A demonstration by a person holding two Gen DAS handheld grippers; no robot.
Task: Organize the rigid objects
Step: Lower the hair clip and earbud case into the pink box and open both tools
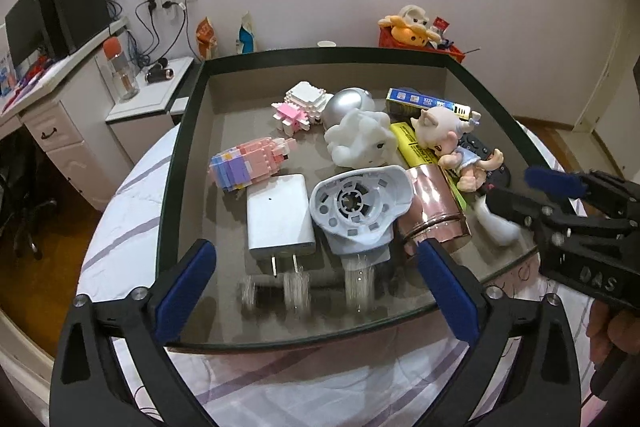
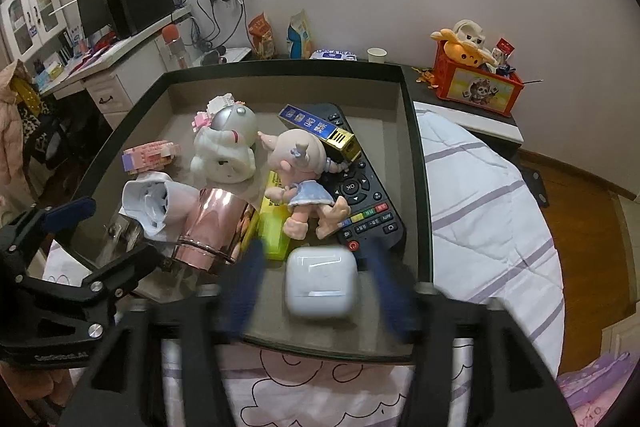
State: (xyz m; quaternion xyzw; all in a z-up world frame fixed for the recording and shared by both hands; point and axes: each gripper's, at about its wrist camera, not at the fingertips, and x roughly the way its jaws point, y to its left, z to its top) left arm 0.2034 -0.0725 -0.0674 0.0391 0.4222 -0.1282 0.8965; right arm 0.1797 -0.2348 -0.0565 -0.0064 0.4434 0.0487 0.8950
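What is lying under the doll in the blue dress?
The doll lies across a black remote and a yellow box. The remote's upper part is covered by a blue and gold box; anything else underneath is hidden.

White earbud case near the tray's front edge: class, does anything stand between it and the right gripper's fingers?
Nothing visible does. The earbud case lies in the gap of the open right gripper, a blue pad on each side.
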